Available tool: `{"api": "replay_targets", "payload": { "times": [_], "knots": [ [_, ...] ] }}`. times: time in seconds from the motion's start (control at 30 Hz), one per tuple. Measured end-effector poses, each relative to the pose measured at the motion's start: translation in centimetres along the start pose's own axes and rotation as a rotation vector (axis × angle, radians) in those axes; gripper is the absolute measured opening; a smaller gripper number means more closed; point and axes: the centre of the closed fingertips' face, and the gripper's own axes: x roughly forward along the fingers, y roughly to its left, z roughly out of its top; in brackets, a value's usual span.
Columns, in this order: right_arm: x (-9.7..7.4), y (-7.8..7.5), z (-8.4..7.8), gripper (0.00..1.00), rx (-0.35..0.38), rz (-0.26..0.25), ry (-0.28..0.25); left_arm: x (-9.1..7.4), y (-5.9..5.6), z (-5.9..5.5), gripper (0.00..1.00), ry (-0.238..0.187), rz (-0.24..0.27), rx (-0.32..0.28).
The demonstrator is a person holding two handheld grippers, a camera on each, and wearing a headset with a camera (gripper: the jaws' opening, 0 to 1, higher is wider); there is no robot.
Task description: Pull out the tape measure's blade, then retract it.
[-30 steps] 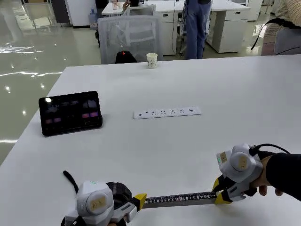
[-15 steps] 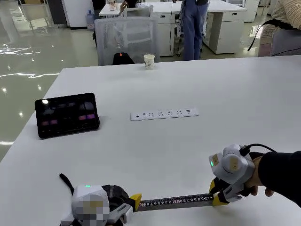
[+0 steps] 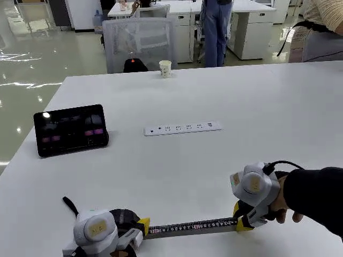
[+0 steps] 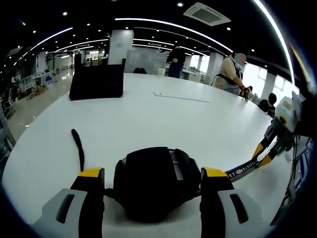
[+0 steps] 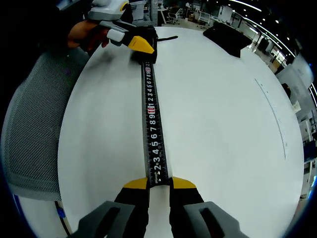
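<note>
The left gripper (image 4: 152, 174) has its jaws closed on the black tape measure case (image 4: 148, 191), which sits between them on the white table (image 3: 241, 107). The wrist strap (image 4: 78, 148) of the case lies just ahead of the left jaw. The blade (image 5: 151, 114) runs out of the case, low over the table, to the right gripper (image 5: 159, 184). Its jaws pinch the free end, and the numbers begin at the jaw tips. Far ahead of the left jaws stand a tilted dark tablet (image 3: 69, 130) and a white power strip (image 3: 182, 128). A paper cup (image 3: 165, 68) stands near the far table edge.
</note>
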Motion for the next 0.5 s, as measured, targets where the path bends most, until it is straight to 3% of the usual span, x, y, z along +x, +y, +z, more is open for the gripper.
{"api": "replay_targets", "payload": {
  "times": [0.17,0.27,0.5],
  "knots": [
    [0.03,-0.08,-0.04,0.11,0.014,0.002,0.003,-0.01,-0.37,0.14,0.72,0.006,-0.015,-0.025],
    [0.05,-0.11,-0.04,0.11,0.025,0.004,-0.002,0.06,-0.81,0.07,0.66,0.020,-0.018,-0.012],
    [0.07,-0.20,-0.01,0.11,0.037,0.004,-0.007,0.11,-0.59,-0.19,0.65,0.049,-0.016,0.011]
  ]
}}
